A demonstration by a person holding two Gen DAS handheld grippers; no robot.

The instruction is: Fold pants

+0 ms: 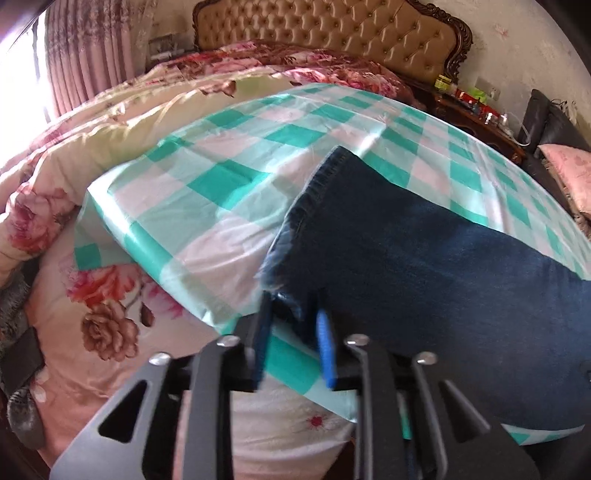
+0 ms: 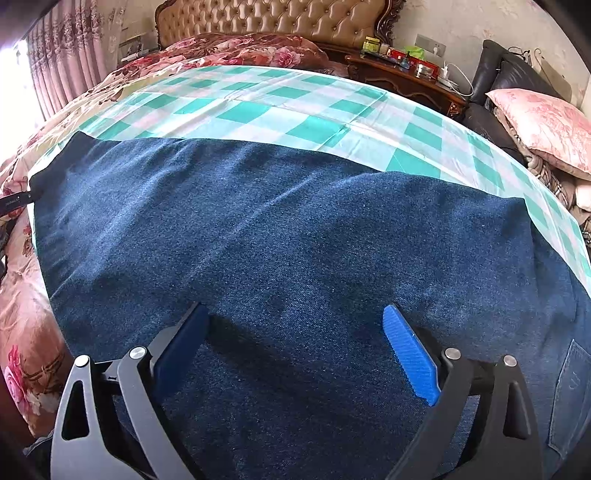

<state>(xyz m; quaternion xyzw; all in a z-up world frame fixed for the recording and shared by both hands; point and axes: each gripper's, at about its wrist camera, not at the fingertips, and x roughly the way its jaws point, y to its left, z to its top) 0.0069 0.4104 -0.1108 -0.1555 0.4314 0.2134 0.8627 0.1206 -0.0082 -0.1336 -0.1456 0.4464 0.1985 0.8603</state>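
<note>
denim pants (image 2: 280, 236), dark blue, are laid flat across a green-and-white checked sheet (image 2: 258, 107) on a bed with a tufted headboard (image 2: 273, 22); a back pocket is seen at the near right. left gripper (image 1: 295, 306) is brought narrow at the frayed near corner of the leg hem (image 1: 314, 192), denim lying between the blue pads; whether the cloth is truly pinched cannot be told. right gripper (image 2: 295, 328) is held wide above the mid-leg, nothing between its fingers. step judged in hand: securing the hem end for a lengthwise fold. next move is judged to call for a firm pinch at the hem and a matching hold by the right gripper. containers: none seen, apart from small jars on the far nightstand (image 2: 406, 70), contents unreadable.
</note>
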